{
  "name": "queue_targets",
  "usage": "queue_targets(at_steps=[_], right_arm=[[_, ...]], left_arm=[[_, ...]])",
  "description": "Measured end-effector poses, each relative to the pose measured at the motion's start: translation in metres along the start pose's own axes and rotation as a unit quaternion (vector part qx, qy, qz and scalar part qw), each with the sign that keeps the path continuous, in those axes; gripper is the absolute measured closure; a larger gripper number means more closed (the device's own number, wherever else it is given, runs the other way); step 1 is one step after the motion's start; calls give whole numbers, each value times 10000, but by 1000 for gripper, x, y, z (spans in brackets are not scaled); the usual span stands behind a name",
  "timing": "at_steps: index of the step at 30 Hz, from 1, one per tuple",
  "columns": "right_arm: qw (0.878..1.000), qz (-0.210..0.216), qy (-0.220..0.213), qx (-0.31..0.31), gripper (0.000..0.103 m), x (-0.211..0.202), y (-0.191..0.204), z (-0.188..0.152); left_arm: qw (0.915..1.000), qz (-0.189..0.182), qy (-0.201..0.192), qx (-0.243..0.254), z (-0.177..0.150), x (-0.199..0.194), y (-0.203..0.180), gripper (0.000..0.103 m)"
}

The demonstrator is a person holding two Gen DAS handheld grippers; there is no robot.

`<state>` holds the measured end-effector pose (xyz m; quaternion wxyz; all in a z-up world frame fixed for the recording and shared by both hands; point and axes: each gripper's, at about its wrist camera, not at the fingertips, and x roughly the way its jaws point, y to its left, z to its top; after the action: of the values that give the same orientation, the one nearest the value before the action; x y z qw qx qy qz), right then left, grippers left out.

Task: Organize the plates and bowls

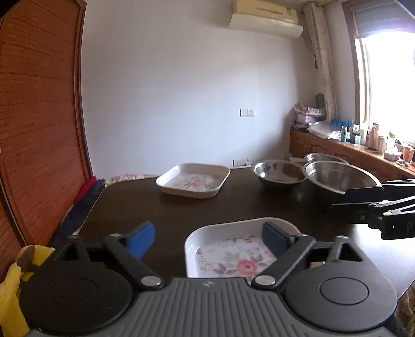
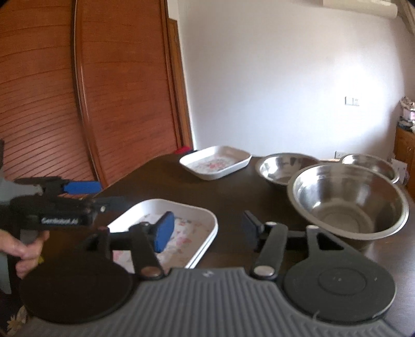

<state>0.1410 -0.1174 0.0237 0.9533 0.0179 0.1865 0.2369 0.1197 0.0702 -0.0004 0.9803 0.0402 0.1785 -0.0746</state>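
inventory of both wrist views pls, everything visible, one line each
White square floral plates: 2, white with pink flowers; one near (right wrist view hints at a second rim beneath it, cannot confirm), one far on the table's left half.
Round stainless steel bowls: 3, silver; largest nearest, medium behind it, third at the far right.
Dark brown wooden table: 1, under all the dishes.
Slatted wooden door: 1, orange-brown, left.
Air conditioner: 1, cream, high on the wall.
Cluttered sideboard: 1, brown, under the window.
Left gripper: black, blue pads, open, over the near plate.
Right gripper: same, open, empty.
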Motion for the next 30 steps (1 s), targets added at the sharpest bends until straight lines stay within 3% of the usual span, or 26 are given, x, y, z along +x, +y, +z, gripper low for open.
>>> queue_targets(at_steps=[2,6,14,23,30], right_arm=[[10000,-31,-72,-38,33,-3,-1,0],[9993,-140,-319,-147,5,-10,-3,1],[9988,-249,-388,-193,0,-16,-5,7],[9988,-116,-419,-230,0,-13,-5,23],[9995,127,-263,-142,0,8,-3,48]], left_arm=[[10000,-12,-67,-35,1,-3,-1,0],[9998,-26,-142,-113,2,-8,-2,0],[9993,41,-355,-109,6,-13,-5,0],[9993,-201,-208,-255,22,-3,10,0],[9994,-294,-42,-180,53,20,29,0]])
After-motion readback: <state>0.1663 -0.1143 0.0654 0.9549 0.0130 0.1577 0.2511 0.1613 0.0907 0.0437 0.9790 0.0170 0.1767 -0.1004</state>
